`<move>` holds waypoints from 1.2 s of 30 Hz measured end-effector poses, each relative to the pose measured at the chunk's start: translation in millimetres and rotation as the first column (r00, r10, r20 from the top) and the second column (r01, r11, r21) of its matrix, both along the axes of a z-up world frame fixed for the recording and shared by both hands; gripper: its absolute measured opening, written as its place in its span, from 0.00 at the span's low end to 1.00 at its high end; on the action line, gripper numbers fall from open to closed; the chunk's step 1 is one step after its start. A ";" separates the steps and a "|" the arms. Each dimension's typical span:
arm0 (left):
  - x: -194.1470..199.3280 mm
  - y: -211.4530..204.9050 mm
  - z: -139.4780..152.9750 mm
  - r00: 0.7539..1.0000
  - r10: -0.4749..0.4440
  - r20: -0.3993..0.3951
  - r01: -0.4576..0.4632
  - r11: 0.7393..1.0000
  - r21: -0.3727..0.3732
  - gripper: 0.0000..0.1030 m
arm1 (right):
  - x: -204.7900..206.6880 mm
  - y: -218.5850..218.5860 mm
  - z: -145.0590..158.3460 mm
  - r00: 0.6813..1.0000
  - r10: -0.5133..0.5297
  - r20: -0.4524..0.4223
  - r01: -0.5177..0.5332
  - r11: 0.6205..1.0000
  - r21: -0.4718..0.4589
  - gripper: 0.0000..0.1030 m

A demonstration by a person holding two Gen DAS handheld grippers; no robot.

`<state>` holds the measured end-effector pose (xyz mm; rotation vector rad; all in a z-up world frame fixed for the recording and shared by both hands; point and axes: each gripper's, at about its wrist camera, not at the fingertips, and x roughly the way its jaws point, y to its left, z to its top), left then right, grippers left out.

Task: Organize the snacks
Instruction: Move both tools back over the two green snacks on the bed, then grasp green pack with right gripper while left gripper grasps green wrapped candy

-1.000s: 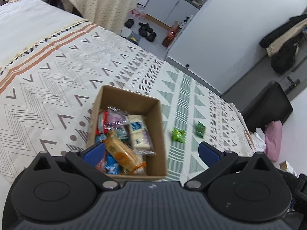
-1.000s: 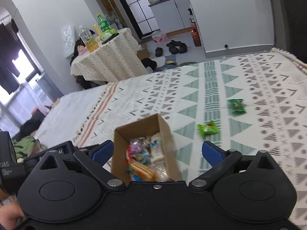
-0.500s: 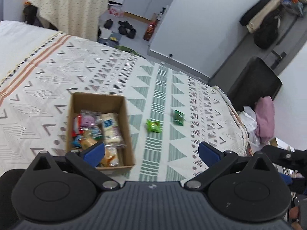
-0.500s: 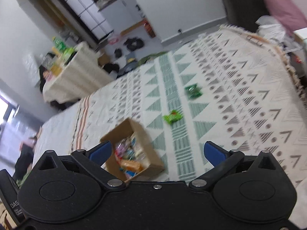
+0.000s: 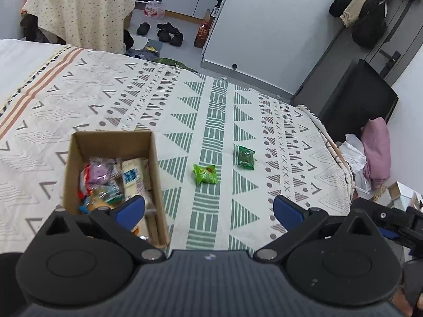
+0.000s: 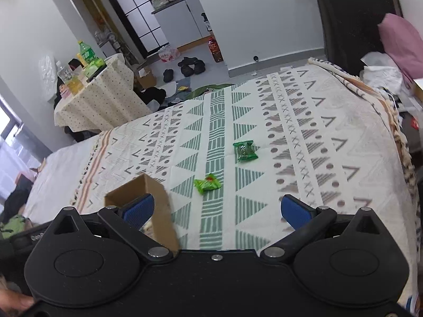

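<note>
A cardboard box (image 5: 111,142) holding several snack packets sits on the patterned bedspread (image 5: 264,121); its corner shows in the right wrist view (image 6: 148,185). A light green packet (image 5: 205,173) and a dark green packet (image 5: 246,157) lie loose on the spread right of the box, also in the right wrist view: light green packet (image 6: 207,183), dark green packet (image 6: 245,151). My left gripper (image 5: 210,210) is open and empty, above the box's near right corner. My right gripper (image 6: 216,210) is open and empty, held back from the packets.
The bed's right edge (image 5: 341,158) drops to a pink cushion and bags (image 5: 375,150). A black chair (image 5: 354,97) stands beyond it. A round table with a dotted cloth (image 5: 79,8) and shoes (image 5: 164,30) are on the floor past the bed's far edge.
Both grippers have pulled back and swung right, so the box has shifted left and lower in both views and the two green packets are now nearer the centre. Both stay open.
</note>
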<state>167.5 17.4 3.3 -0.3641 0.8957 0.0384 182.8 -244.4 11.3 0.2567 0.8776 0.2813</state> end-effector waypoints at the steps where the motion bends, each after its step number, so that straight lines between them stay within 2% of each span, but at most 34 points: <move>1: 5.4 -2.7 -2.5 1.000 0.002 -0.001 -0.002 1.000 0.008 1.00 | 5.5 -2.1 -4.4 1.000 0.004 0.002 -0.004 1.000 0.006 1.00; 8: 43.3 -13.3 -28.2 0.999 0.041 -0.024 -0.040 0.999 0.009 0.99 | 47.8 -14.8 -36.0 1.000 0.018 0.002 -0.018 0.998 0.056 0.99; 11: 61.4 -19.1 -41.4 0.998 0.049 -0.032 -0.049 0.999 0.002 0.99 | 65.3 -18.3 -49.7 1.000 0.024 -0.007 -0.023 0.996 0.091 0.96; 16: 87.5 -25.6 -62.4 0.996 0.068 -0.050 -0.068 0.998 -0.003 0.96 | 90.6 -16.6 -73.4 0.999 0.049 -0.009 -0.048 0.994 0.096 0.91; 22: 117.9 -29.2 -89.7 0.993 0.084 -0.087 -0.087 0.996 -0.020 0.86 | 119.6 -15.7 -103.1 0.997 0.066 -0.037 -0.060 0.989 0.133 0.80; 25: 129.8 -31.4 -106.7 0.989 0.097 -0.115 -0.101 0.995 -0.027 0.80 | 131.0 -13.4 -115.8 0.996 0.075 -0.047 -0.068 0.988 0.137 0.79; 30: 148.0 -32.1 -136.0 0.981 0.114 -0.159 -0.123 0.991 -0.048 0.64 | 148.2 -8.4 -137.3 0.995 0.088 -0.046 -0.080 0.986 0.148 0.74; 35: 163.6 -31.0 -161.1 0.973 0.134 -0.187 -0.146 0.988 -0.055 0.60 | 166.5 -3.1 -158.8 0.995 0.088 -0.041 -0.081 0.987 0.140 0.69; 36: 166.1 -30.8 -165.3 0.971 0.139 -0.194 -0.153 0.987 -0.057 0.56 | 169.6 -1.8 -162.1 0.995 0.090 -0.040 -0.084 0.987 0.137 0.68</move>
